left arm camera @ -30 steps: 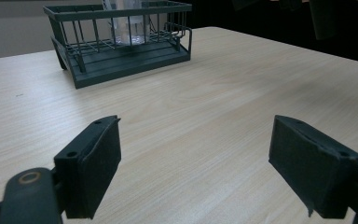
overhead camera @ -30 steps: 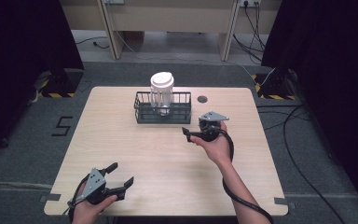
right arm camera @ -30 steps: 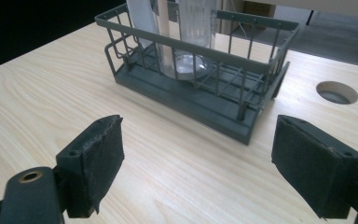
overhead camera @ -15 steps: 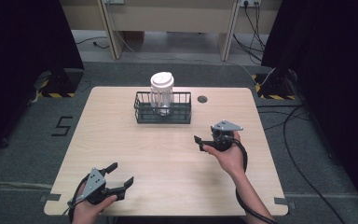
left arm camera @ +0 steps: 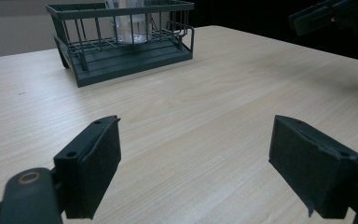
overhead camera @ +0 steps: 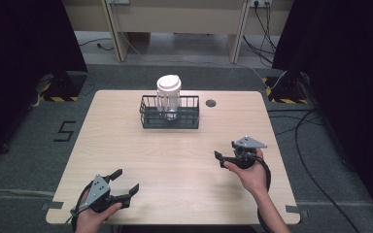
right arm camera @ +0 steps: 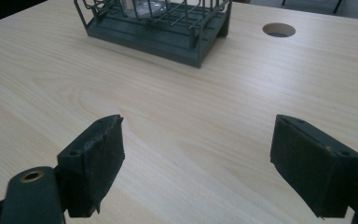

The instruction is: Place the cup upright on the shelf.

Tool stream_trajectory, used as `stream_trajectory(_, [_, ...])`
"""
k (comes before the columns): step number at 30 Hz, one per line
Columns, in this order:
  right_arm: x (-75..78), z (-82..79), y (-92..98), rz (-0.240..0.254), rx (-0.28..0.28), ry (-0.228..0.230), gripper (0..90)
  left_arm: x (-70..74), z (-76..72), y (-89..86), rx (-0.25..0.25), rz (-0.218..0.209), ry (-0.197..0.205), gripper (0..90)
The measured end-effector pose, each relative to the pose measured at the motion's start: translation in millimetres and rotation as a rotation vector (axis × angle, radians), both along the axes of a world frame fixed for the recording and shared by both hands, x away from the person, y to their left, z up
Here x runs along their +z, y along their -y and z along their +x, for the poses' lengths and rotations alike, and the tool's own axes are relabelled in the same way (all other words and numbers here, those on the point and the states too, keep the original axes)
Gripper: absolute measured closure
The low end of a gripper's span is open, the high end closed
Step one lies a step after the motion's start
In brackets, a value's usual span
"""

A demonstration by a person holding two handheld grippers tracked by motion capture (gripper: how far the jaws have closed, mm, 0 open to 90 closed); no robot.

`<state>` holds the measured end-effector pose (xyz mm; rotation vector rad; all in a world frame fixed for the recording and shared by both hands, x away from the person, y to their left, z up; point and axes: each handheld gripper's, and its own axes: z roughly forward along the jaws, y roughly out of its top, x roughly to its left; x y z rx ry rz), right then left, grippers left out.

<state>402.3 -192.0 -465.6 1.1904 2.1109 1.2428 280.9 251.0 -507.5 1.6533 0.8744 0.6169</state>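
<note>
High view looks down; both gripper views share the basket (left arm camera: 121,49).

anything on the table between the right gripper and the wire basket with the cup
Nothing: the high view shows bare wood between the right gripper and the wire basket holding the cup. The right gripper view shows the same bare stretch.

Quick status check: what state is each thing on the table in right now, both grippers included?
Cup: upright in the basket, white lid on.
Wire basket: upright at the table's far middle, holding the cup.
Left gripper: open, empty, at the near left edge.
Right gripper: open, empty, right of centre, apart from the basket.
Table hole: uncovered, right of the basket.
</note>
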Motion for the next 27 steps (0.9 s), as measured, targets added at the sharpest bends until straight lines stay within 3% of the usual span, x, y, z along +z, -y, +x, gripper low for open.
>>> stream_trajectory(20, [-25.6, -46.3, 41.3, 0.047, -0.084, 0.027, 19.4, 0.0, 0.1, 0.2, 0.002, 0.007, 0.001, 16.0])
stream_trajectory(27, [-31.5, -54.4, 43.6, 0.096, -0.098, 0.094, 19.8, 0.1, 0.3, 0.3, 0.003, 0.012, 0.0, 16.0])
